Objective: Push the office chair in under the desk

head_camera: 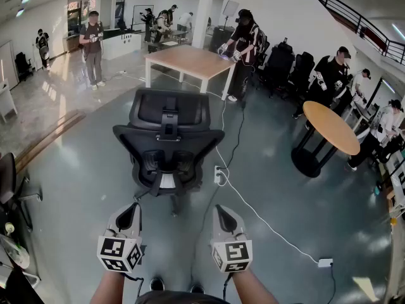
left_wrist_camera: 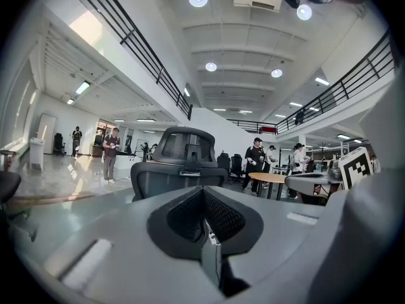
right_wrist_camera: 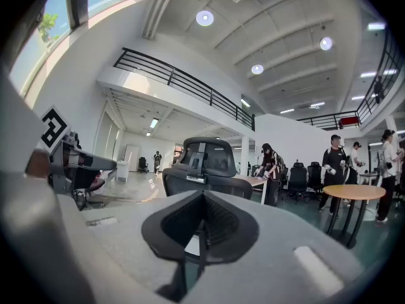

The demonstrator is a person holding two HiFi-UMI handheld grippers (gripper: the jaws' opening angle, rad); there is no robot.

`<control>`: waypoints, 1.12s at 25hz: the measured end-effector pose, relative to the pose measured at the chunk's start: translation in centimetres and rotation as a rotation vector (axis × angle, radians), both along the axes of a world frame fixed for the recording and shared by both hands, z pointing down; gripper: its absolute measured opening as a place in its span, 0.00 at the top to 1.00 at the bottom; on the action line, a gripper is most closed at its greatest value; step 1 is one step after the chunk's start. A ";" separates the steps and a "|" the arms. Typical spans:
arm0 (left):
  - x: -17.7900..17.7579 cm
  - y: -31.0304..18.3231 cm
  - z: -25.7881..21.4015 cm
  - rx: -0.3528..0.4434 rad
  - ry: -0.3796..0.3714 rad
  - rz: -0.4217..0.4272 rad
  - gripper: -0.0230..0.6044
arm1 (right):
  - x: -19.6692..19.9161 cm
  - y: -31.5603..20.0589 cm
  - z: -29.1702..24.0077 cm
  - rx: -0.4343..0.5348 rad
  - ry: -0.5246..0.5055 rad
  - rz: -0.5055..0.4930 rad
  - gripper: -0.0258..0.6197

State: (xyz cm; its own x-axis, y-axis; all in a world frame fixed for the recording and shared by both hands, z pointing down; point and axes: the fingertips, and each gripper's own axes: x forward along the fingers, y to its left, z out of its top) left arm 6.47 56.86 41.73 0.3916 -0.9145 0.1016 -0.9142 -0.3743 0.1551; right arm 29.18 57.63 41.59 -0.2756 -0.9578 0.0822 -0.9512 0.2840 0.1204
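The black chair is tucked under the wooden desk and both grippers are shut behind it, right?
No. The office chair is not under the desk; the head view shows it on open floor, apart from it. The left gripper and right gripper are shut behind it.

No legible text, marker cubes (head_camera: 120, 253) bear square patterns only, distant red sign (left_wrist_camera: 268, 130) unreadable.
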 end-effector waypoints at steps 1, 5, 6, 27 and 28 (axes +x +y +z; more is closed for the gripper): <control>-0.1 0.0 0.0 0.002 -0.001 -0.001 0.93 | 0.0 0.0 0.1 -0.002 -0.004 0.002 0.97; -0.3 0.0 -0.1 0.005 -0.008 0.000 0.93 | -0.1 0.0 0.3 -0.013 -0.010 0.002 0.97; -0.3 0.1 -0.1 0.004 -0.010 0.002 0.93 | -0.2 -0.1 0.4 -0.016 -0.006 -0.001 0.97; -3.8 -0.9 0.3 0.017 -0.052 0.080 0.93 | -3.0 0.1 0.5 0.065 0.122 0.125 0.97; -4.1 -1.1 0.5 0.019 -0.055 0.084 0.93 | -2.9 0.1 0.6 0.067 0.127 0.148 0.97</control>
State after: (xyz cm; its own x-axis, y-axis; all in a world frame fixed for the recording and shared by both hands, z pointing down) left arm 2.32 55.73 42.23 0.4609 -0.8809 0.1077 -0.8866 -0.4520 0.0977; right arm 26.27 57.70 42.19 -0.1225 -0.9916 0.0418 -0.9580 0.1292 0.2561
